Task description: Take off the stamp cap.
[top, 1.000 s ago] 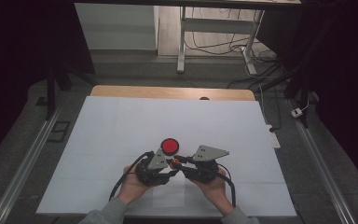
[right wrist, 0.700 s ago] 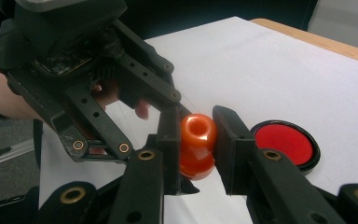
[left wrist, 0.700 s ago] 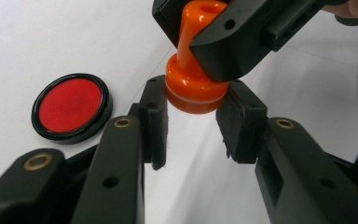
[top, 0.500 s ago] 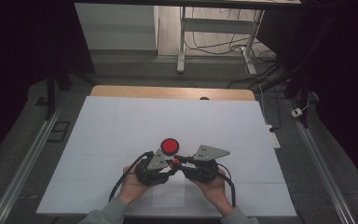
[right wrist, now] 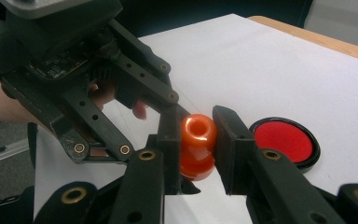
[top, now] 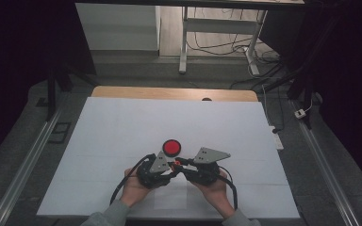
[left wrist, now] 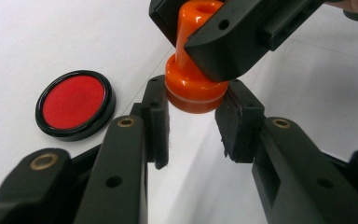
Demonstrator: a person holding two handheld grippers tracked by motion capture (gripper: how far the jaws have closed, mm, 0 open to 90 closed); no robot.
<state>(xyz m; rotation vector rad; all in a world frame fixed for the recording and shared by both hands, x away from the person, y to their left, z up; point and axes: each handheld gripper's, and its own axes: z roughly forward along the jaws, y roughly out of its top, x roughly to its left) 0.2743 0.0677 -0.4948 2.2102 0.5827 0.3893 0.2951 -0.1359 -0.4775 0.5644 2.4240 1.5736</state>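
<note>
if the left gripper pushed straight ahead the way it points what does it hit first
Probably the right gripper: it clamps the top of the orange stamp that the left gripper grips at the base.

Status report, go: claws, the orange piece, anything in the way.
Both claws shut on orange piece: right claw on its neck, left claw on its base. Red pad beside, apart. Nothing in the way.

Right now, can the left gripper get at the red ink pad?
Probably not yet: the left gripper is shut on the orange stamp, which the right gripper also holds. The red ink pad lies unobstructed just beside it.
</note>
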